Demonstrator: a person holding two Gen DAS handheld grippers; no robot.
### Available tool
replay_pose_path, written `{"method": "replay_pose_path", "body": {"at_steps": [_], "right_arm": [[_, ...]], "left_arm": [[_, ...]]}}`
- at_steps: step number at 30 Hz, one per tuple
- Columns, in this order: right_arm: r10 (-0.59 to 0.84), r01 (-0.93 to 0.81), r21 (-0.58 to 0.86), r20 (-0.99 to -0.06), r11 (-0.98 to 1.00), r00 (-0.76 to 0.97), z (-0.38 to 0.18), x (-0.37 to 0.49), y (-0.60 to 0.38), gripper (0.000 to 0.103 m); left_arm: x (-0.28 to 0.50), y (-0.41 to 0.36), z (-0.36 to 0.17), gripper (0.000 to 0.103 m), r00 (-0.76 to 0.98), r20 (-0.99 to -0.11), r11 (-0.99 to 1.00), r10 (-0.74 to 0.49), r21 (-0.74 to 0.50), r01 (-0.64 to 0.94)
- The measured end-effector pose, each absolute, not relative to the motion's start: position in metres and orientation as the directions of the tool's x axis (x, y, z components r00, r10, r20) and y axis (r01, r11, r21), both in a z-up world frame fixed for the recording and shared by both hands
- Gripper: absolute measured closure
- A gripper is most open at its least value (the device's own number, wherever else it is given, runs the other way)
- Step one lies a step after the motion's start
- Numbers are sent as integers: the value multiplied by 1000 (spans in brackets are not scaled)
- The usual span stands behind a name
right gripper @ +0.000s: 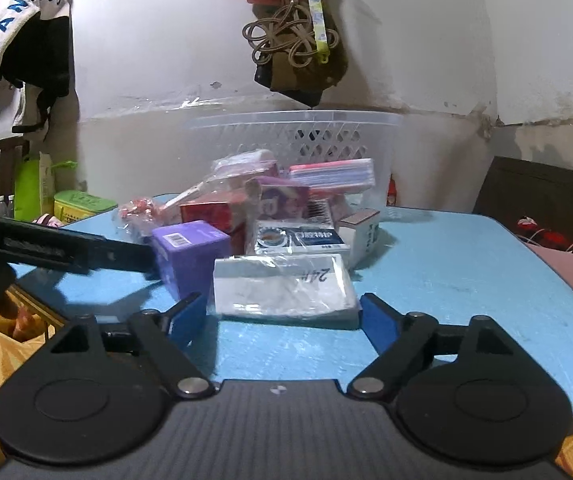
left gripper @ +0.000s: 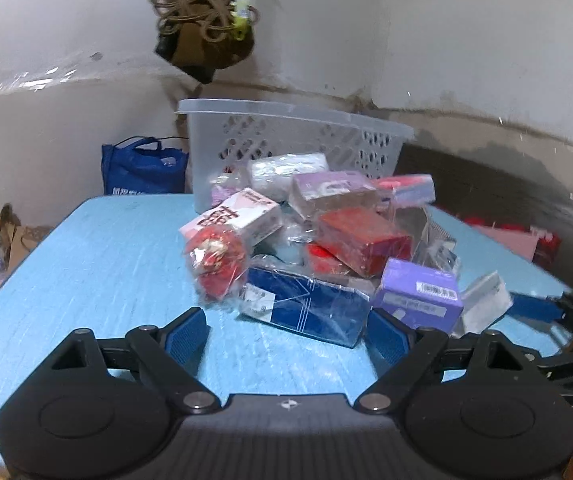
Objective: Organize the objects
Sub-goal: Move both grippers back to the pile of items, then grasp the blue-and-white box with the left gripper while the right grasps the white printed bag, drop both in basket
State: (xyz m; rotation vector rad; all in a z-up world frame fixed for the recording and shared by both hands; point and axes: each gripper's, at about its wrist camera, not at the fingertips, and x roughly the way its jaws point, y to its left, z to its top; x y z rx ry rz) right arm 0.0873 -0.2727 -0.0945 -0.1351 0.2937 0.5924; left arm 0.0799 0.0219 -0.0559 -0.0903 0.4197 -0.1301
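Left wrist view: the left gripper (left gripper: 288,330) stands wide open over the blue surface (left gripper: 98,264), gripping nothing; its pads flank the near edge of a dark blue box (left gripper: 310,308) without pressing it. One heap of wrapped boxes lies mid-surface: two purple boxes, the nearer one (left gripper: 420,294) beside the right pad, two or three red packs (left gripper: 362,240), a pink-and-white box (left gripper: 238,216), and a red trinket in a clear bag (left gripper: 218,260). Behind stands one white perforated basket (left gripper: 298,140); its contents cannot be seen. Bare surface spreads to the left of the heap.

Right wrist view: the right gripper (right gripper: 284,312) is also wide open and holds nothing; a flat white packet (right gripper: 282,288) lies just ahead between its pads. The left gripper's finger (right gripper: 66,250) reaches in from the left to the purple box (right gripper: 190,256). The surface is open toward its right edge.
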Motion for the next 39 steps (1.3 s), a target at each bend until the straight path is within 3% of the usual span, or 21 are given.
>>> {"method": "replay_pose_path", "body": {"at_steps": [10,12,39], "right_arm": [[522,-559,-35,-313,829,793,-95,88,-272,16],[520,-558,-37,-315,829,794,-94,87,-271,18],[459,-471,-9,-208,882,864,-71,87,-298,20]], "left_arm": [[95,12,-54,13,899,-408,987,-156,-108,122],[95,11,-55,22,903,-396,984,-166,-121,128],[54,37,-32,23,952,-274,984,-136,-153,96]]}}
